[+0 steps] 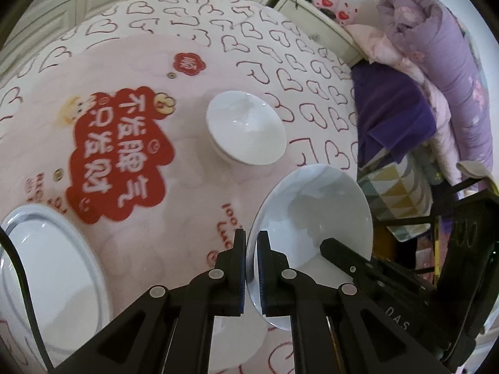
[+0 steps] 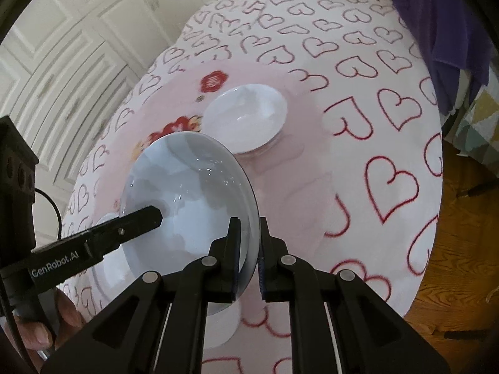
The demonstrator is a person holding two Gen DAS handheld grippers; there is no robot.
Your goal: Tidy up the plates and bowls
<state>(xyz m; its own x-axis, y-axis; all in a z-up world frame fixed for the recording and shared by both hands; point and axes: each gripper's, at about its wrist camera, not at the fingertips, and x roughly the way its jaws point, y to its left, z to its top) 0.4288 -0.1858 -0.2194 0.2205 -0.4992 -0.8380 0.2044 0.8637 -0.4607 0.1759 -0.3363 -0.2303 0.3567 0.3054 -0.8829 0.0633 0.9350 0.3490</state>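
Here, both grippers, left gripper (image 1: 252,249) & right gripper (image 2: 249,243), clamped on glossy round white plate (image 1: 315,212), rim-held.

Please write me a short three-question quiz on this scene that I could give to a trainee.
1. True or false: only the left gripper is clamped on the lifted plate.
2. Which dish rests on the pink printed mat, beyond the lifted plate?
A. a bowl
B. a glass cup
C. a saucepan
3. Fill in: the cloth under the mat is patterned with red outlined ____.

Key
1. False: the right gripper is shut on the plate's opposite rim, so both hold it.
2. A: the white bowl sits upright there, apart from the plate.
3. Hearts.
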